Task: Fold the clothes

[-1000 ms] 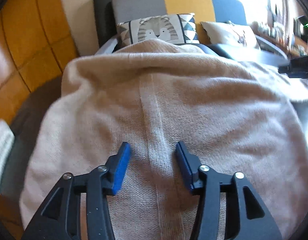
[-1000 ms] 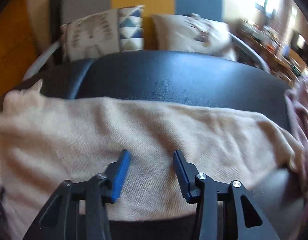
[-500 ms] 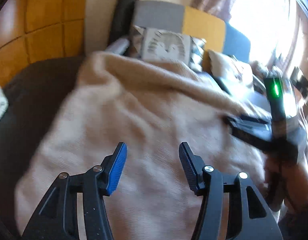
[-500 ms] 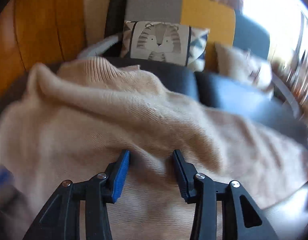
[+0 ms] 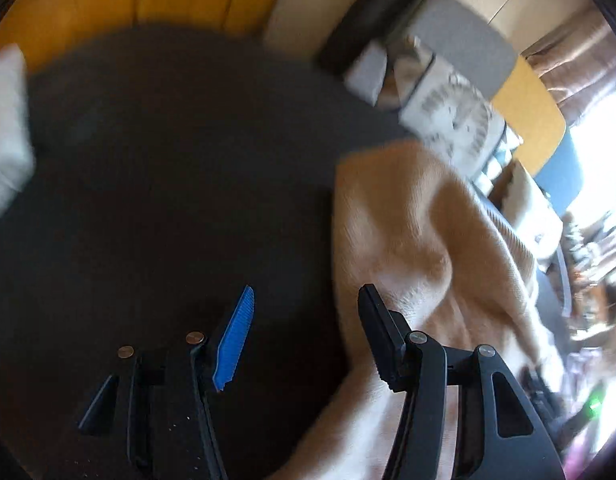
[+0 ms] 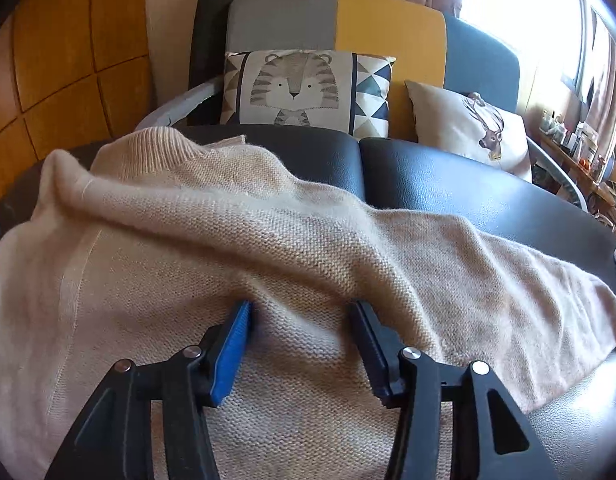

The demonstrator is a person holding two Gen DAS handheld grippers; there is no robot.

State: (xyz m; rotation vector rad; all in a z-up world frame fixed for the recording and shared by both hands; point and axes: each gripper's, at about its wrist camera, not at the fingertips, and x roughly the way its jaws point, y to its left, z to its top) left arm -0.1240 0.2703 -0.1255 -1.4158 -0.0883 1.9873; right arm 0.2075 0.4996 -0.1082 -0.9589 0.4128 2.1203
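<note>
Right tongs (image 6: 302, 312) opening, beige sweater (image 6: 268, 248) bunched between them.

Two hand-held grippers, each seen from its own wrist camera. The left gripper (image 5: 306, 300) points steeply down and is rolled, so its view sits tilted; its jaws stand apart with nothing between them — one finger (image 5: 234, 340) shows a blue pad, the other is black. The right gripper (image 6: 302, 314) also points down, level in its view. Its jaws are opening, with a fold of sweater (image 6: 268, 248) between the fingertips.
</note>
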